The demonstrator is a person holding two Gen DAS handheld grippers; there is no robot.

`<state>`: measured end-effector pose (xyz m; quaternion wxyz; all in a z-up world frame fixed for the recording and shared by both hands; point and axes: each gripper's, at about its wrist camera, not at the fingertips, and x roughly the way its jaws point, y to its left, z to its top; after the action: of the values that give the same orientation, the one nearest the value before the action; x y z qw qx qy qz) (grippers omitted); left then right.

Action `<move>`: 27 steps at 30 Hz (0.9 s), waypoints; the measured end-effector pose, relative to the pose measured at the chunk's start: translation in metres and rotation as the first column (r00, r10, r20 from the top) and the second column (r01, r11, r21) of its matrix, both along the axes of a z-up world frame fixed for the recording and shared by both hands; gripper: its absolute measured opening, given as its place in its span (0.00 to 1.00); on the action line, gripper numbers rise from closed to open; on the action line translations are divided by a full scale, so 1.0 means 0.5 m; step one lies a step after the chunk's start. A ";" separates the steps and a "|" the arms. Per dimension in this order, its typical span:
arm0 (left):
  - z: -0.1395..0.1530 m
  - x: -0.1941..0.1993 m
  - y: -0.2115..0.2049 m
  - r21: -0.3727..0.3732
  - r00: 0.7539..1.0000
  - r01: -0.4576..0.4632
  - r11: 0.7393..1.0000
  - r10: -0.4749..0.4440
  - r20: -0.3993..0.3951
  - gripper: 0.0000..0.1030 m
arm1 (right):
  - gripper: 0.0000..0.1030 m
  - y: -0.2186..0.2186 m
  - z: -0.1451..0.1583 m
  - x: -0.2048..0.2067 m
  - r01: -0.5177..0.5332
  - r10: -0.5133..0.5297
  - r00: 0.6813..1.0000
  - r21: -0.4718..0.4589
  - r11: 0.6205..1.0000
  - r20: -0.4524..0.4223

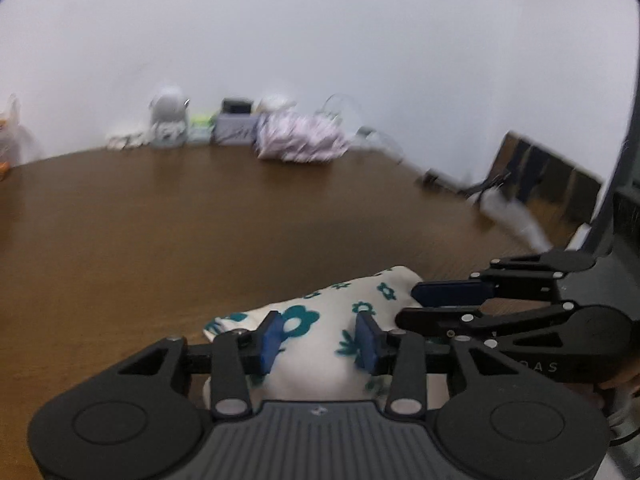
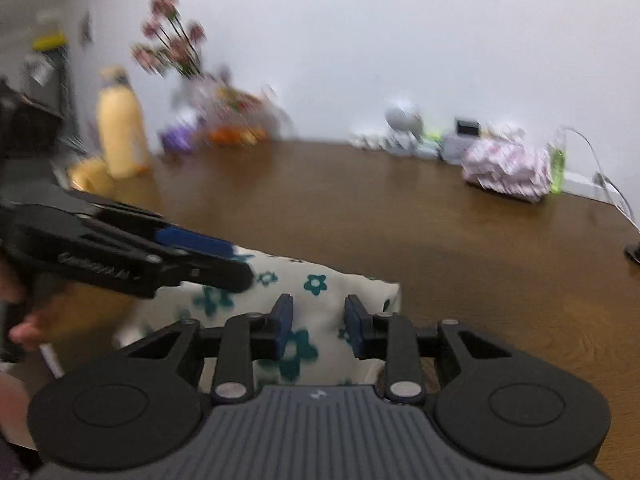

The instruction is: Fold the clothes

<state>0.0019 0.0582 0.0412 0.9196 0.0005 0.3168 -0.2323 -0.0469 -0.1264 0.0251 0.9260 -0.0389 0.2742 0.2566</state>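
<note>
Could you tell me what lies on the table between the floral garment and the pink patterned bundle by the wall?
Nothing: in both wrist views, only bare brown table separates the floral garment from the pink patterned bundle.

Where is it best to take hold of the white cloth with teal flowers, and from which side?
Probably the floral cloth at its far right corner, approached from the right over the bare table. That corner lies flat and exposed; the left hand-held gripper crowds the other end.

surface: brown wooden table (image 1: 160, 208) | on it: floral cloth (image 1: 320, 344), far-edge clutter (image 1: 240, 124)
</note>
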 end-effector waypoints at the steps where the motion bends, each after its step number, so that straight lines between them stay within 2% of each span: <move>1: -0.010 0.005 0.005 -0.013 1.000 -0.007 1.000 0.007 -0.007 0.39 | 0.27 0.005 -0.008 0.010 0.007 -0.007 1.000 -0.004 1.000 -0.013; 6: -0.026 0.009 0.010 -0.042 0.999 -0.034 0.999 0.034 -0.005 0.41 | 0.27 0.019 -0.026 0.029 0.031 -0.032 0.999 -0.026 0.999 -0.042; 8: -0.006 -0.003 0.013 -0.058 0.999 -0.048 0.997 0.048 0.009 0.40 | 0.28 0.009 -0.018 0.024 0.041 -0.041 0.998 -0.008 0.999 -0.052; 9: 0.005 -0.015 0.021 -0.063 0.998 -0.058 0.996 0.059 0.026 0.42 | 0.28 -0.001 -0.011 0.021 0.054 -0.054 0.997 0.008 0.998 -0.062; 11: 0.029 -0.043 0.039 -0.073 0.994 -0.079 0.994 0.084 0.065 0.49 | 0.36 -0.021 0.002 0.016 0.088 -0.085 0.993 0.039 0.995 -0.085; 12: 0.034 -0.053 0.049 -0.071 0.992 -0.099 0.993 0.105 0.074 0.51 | 0.46 -0.031 0.008 0.013 0.106 -0.100 0.990 0.054 0.993 -0.097; 13: 0.033 -0.058 0.058 -0.071 0.990 -0.121 0.990 0.126 0.066 0.50 | 0.50 -0.041 0.015 0.011 0.123 -0.115 0.987 0.069 0.990 -0.109; 15: 0.023 -0.061 0.067 -0.083 0.988 -0.147 0.986 0.150 0.028 0.49 | 0.50 -0.042 0.000 0.018 0.142 -0.132 0.981 0.071 0.987 -0.139; 17: 0.007 -0.059 0.063 -0.077 0.985 -0.170 0.982 0.170 0.000 0.48 | 0.47 -0.048 -0.019 0.031 0.167 -0.142 0.972 0.123 0.978 -0.186; 18: -0.002 -0.057 0.057 -0.054 0.982 -0.188 0.981 0.188 -0.004 0.52 | 0.41 -0.052 -0.020 0.032 0.171 -0.143 0.971 0.138 0.976 -0.193; 20: -0.011 -0.057 0.054 -0.046 0.977 -0.213 0.976 0.213 -0.002 0.52 | 0.41 -0.060 -0.017 0.029 0.173 -0.143 0.971 0.153 0.973 -0.193; 24: 0.003 -0.073 0.080 -0.094 0.975 -0.219 0.971 0.220 0.009 0.51 | 0.42 -0.076 -0.010 0.024 0.177 -0.141 0.971 0.183 0.967 -0.193; 26: 0.015 -0.104 0.102 -0.130 0.983 -0.178 0.975 0.182 0.023 0.56 | 0.43 -0.088 0.005 0.009 0.169 -0.140 0.977 0.182 0.969 -0.163; 27: 0.019 -0.123 0.113 -0.139 0.987 -0.149 0.979 0.155 0.034 0.66 | 0.48 -0.097 0.023 -0.010 0.156 -0.137 0.983 0.166 0.974 -0.120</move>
<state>-0.0594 0.1146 0.0509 0.9394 -0.0815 0.2788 -0.1823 -0.0518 -0.1748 0.0365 0.9262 0.0764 0.3022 0.2122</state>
